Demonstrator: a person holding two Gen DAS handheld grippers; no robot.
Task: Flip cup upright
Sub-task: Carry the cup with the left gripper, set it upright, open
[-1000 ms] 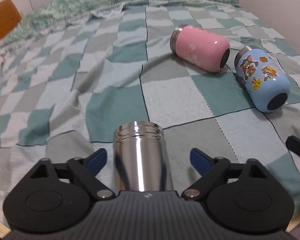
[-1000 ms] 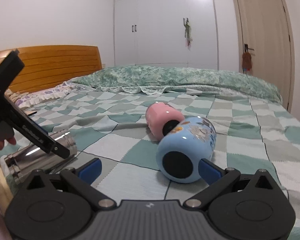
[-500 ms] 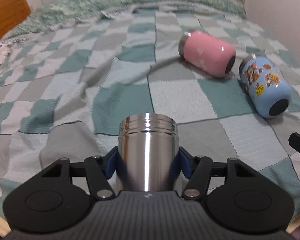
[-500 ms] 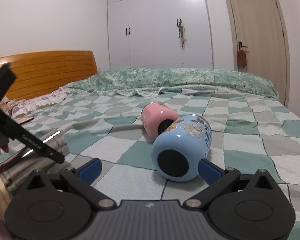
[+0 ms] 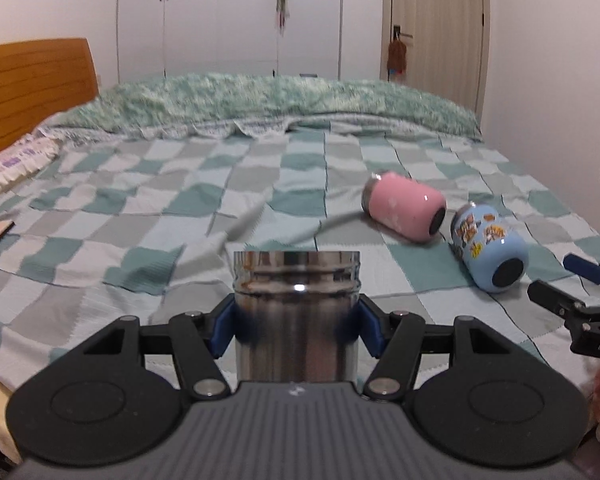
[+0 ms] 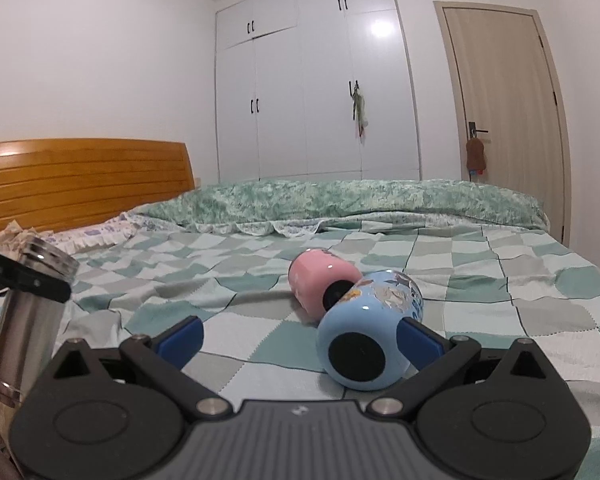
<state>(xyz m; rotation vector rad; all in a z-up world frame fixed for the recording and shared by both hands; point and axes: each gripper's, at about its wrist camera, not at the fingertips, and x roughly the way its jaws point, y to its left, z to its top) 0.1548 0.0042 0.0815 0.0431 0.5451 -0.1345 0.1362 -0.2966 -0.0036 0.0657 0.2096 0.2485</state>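
My left gripper (image 5: pixel 296 330) is shut on a steel cup (image 5: pixel 296 312), its blue pads pressed on both sides. In the right wrist view the steel cup (image 6: pixel 28 320) stands nearly upright at the left edge, threaded mouth up, lifted off the bed. A pink cup (image 5: pixel 404 216) and a blue sticker cup (image 5: pixel 488 252) lie on their sides on the checked blanket (image 5: pixel 180 208). My right gripper (image 6: pixel 300 338) is open, low over the blanket, with the blue cup (image 6: pixel 368 336) lying against its right finger and the pink cup (image 6: pixel 320 284) behind.
A folded green quilt (image 5: pixel 268 100) lies along the far side of the bed. A wooden headboard (image 6: pixel 80 184) and pillows (image 5: pixel 12 164) are at the left. White wardrobes (image 6: pixel 316 92) and a door (image 6: pixel 504 120) stand behind. The right gripper shows at the left view's right edge (image 5: pixel 580 300).
My left gripper closed on the steel cup, then lifted and tilted it from lying flat to nearly upright. My right gripper stayed open and edged closer to the blue cup.
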